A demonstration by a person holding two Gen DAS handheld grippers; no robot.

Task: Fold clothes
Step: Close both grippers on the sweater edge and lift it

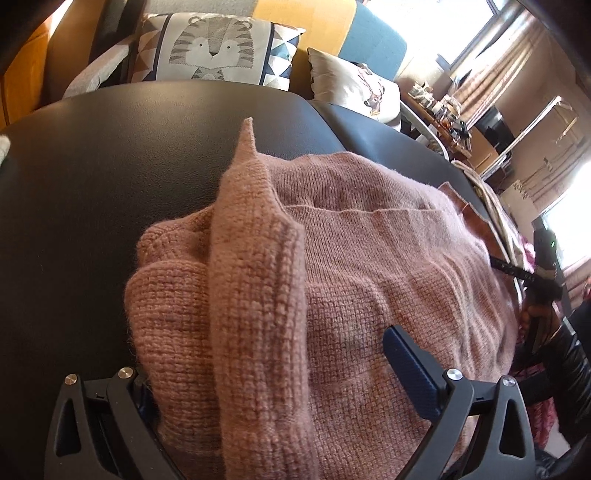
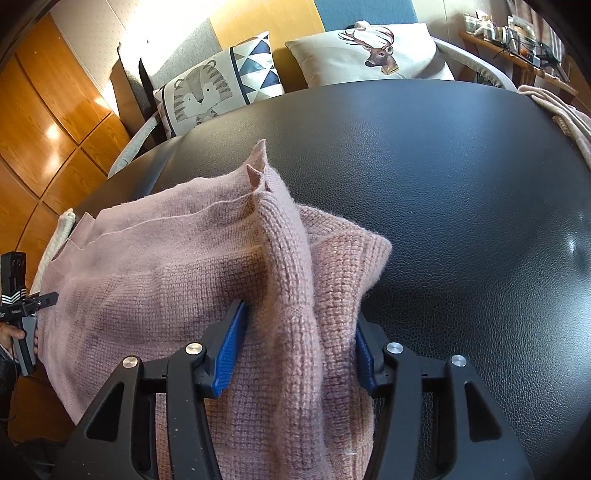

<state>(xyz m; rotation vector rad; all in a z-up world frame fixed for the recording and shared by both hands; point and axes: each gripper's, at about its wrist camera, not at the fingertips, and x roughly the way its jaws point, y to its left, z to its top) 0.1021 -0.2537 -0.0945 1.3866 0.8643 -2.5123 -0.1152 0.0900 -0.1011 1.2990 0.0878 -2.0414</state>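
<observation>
**Two grippers at opposite corners of a pink knit sweater**

Two grippers worked one garment at this moment. Your left gripper (image 1: pixel 273 373) had its fingers spread wide, and a raised ridge of the pink knit sweater (image 1: pixel 369 258) ran up between them; the right blue pad (image 1: pixel 410 373) stood clear on the fabric, while the left pad was hidden beneath the knit, so whether the cloth was pinched there cannot be told. The ridge rose to a pointed tip above the black leather-textured table (image 1: pixel 92 184).

Your right gripper (image 2: pixel 295 347) had its fingers set at a moderate spread, with blue pads (image 2: pixel 231 350) on either side of a bunched fold of the sweater (image 2: pixel 147 280). The fold filled the gap and touched both pads, so you held the sweater there. The rest of the garment lay spread on the table (image 2: pixel 461 221) toward your left, its thinner edge layers showing as pale lines across the top.

At the far left of the right wrist view your other tool appeared, gripped by a hand (image 2: pixel 13 334) at the sweater's edge. A cream knitted cloth (image 2: pixel 565 114) lay at the table's far right corner. Behind the table, a tiger-print cushion (image 2: pixel 207 96) and a deer-print cushion (image 2: pixel 373 51) leaned against a yellow and blue sofa back (image 1: pixel 332 26).
</observation>
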